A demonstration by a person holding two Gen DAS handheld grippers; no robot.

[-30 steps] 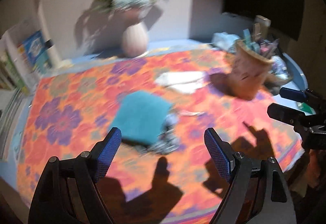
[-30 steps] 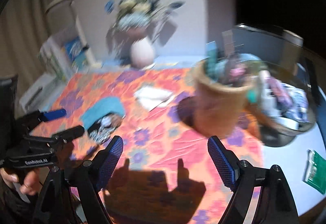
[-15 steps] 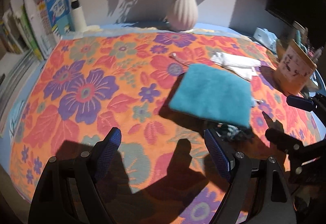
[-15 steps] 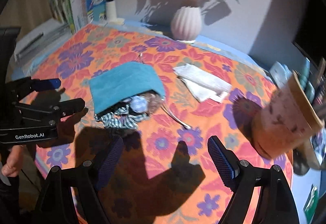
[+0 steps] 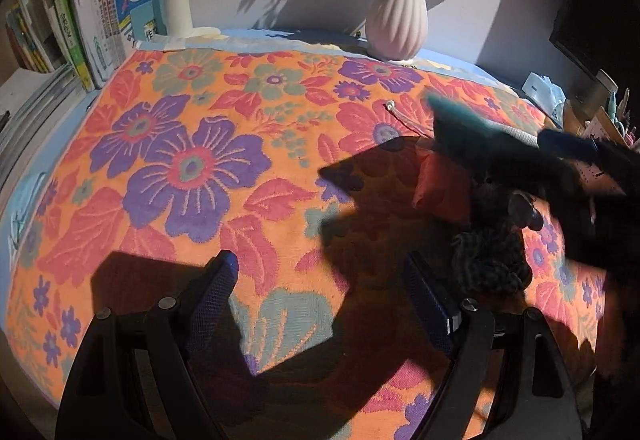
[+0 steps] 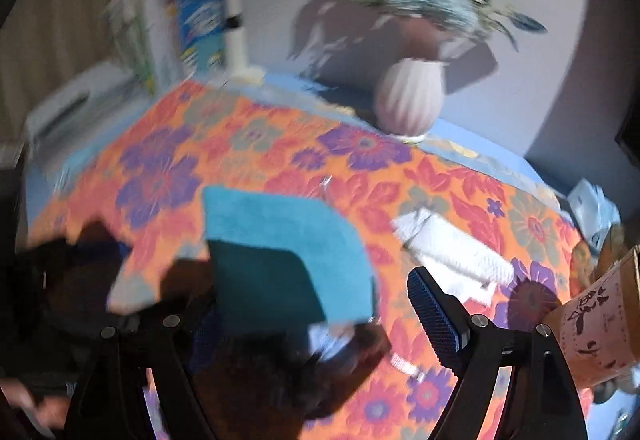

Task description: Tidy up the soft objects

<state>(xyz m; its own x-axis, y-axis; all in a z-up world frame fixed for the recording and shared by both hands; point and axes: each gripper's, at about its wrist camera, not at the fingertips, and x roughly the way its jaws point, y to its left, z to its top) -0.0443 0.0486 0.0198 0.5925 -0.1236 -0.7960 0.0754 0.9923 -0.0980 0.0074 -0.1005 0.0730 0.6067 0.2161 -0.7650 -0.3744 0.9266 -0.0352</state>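
Two grippers, fingers spread wide, holding nothing | left gripper [image 5: 324,304] and right gripper [image 6: 320,316] | teal cloth [image 6: 280,240] just ahead of right fingers, checked cloth [image 5: 490,260] right of left fingers | nothing sorted yet, judging by the loose pile
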